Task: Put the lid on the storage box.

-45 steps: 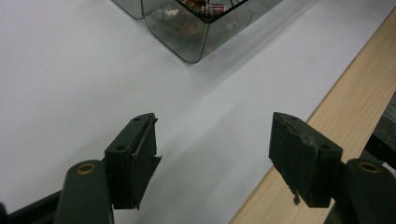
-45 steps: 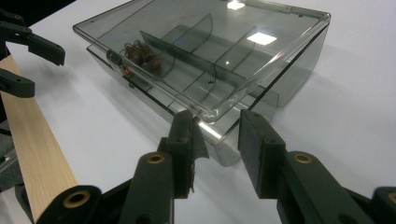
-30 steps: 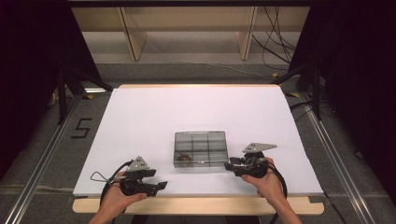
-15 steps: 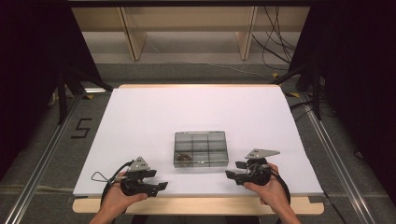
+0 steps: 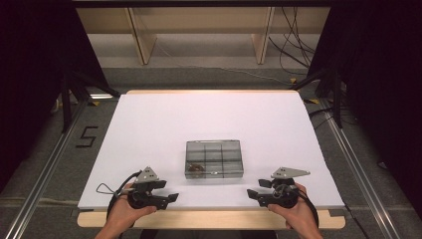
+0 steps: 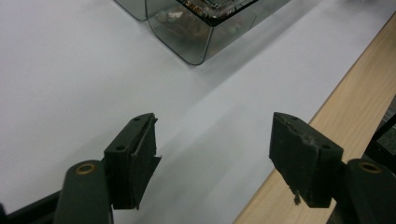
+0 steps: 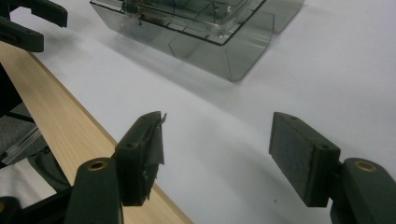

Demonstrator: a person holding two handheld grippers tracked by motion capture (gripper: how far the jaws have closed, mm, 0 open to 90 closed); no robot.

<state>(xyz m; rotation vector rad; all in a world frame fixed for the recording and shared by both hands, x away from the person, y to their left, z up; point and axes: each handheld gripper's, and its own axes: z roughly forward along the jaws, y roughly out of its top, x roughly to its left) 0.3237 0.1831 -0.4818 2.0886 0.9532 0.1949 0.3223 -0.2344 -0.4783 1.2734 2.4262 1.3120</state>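
Observation:
A clear smoky plastic box with several compartments lies on the white sheet, near its front. Something small and brown sits in its near left compartment. My left gripper rests at the front edge, left of the box, pointing right. It is open, and between its pads there is only sheet; the box corner is ahead. My right gripper is right of the box and pointing left, apart from it. Its jaws have just been opening and stand open with nothing between them, the box beyond.
The white sheet covers the table, with a wooden strip along the near edge. Wooden shelving and cables lie on the floor beyond the far edge. Metal rails run along both sides.
My right gripper has drawn back from the box's near right corner toward the front edge, and its jaws have spread. The left gripper and the box have stayed where they were.

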